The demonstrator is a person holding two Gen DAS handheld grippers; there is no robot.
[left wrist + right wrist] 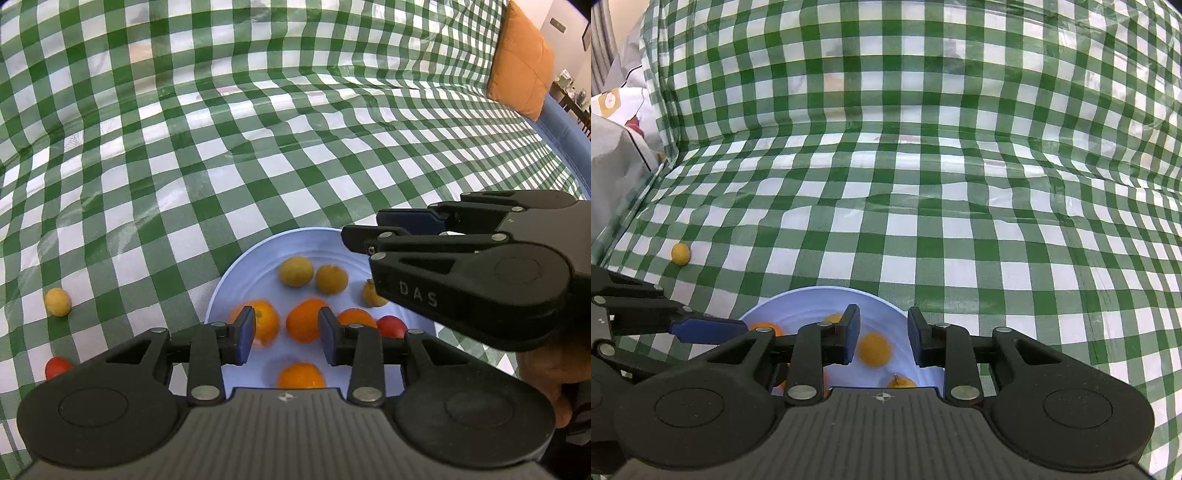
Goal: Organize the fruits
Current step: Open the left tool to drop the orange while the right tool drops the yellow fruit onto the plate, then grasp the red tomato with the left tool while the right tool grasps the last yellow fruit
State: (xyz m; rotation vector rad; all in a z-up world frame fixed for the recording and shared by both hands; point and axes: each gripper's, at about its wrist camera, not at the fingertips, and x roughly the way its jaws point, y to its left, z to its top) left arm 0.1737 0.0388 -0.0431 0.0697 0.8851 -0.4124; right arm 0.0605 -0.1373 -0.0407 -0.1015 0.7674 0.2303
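A pale blue plate (236,273) lies on the green checked cloth and holds several orange, yellow and red small fruits, such as an orange one (304,319) and a yellow one (295,270). My left gripper (287,334) is open and empty above the plate's near side. My right gripper (882,341) is open and empty over the plate (798,306), with a yellow fruit (874,350) blurred below it. The right gripper also shows in the left wrist view (373,230). A yellow fruit (57,302) and a red fruit (56,367) lie on the cloth left of the plate.
The checked cloth (258,129) is wrinkled and rises at the back. An orange cushion (522,62) stands at the far right. The loose yellow fruit shows in the right wrist view (680,254) near the cloth's left edge, beside grey fabric (613,158).
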